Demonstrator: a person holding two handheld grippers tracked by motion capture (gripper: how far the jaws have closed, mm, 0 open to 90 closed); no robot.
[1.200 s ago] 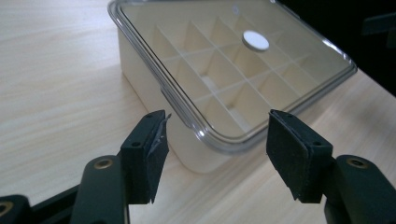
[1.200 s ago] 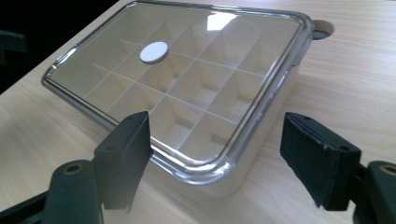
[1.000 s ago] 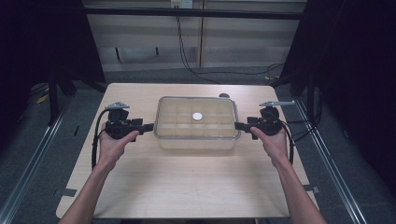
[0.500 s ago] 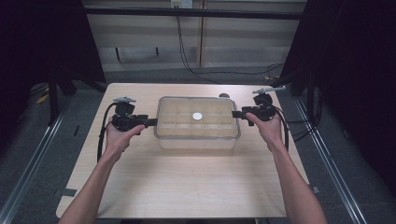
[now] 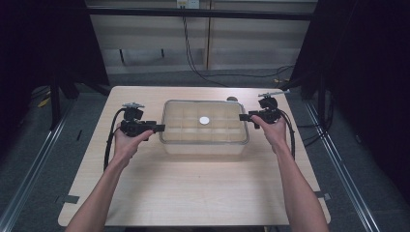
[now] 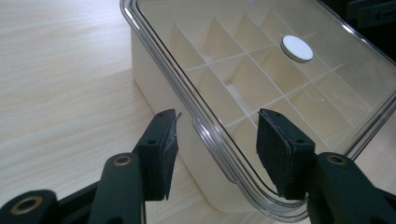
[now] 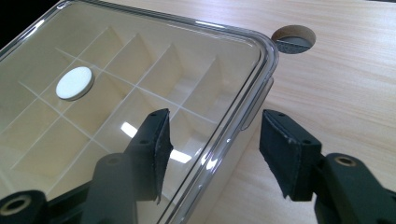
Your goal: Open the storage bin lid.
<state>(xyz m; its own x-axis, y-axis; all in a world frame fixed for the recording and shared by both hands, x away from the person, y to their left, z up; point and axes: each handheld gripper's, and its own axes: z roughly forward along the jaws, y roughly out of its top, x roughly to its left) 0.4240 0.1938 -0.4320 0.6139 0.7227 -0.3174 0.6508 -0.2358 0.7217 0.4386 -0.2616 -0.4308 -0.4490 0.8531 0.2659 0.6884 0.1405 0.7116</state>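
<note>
A clear-lidded box (image 5: 204, 126) divided into several compartments stands in the middle of the table, with a white round disc (image 5: 204, 120) at the lid's centre. My left gripper (image 5: 158, 128) is open at the box's left end; in the left gripper view its jaws straddle the lid's rim (image 6: 210, 140). My right gripper (image 5: 243, 117) is open at the box's right end, its jaws either side of the lid's edge tab (image 7: 254, 109). The disc (image 6: 297, 48) (image 7: 74, 82) sits on the lid between the two.
The light wooden table (image 5: 193, 188) has free room in front of the box. A round cable hole (image 7: 293, 38) lies in the tabletop behind the box's right corner. Metal floor rails (image 5: 338, 169) run along both sides of the table.
Both grippers have moved inward and slightly away from the person, closing on the box's two ends until their open jaws straddle the lid rim. The box has not moved.
</note>
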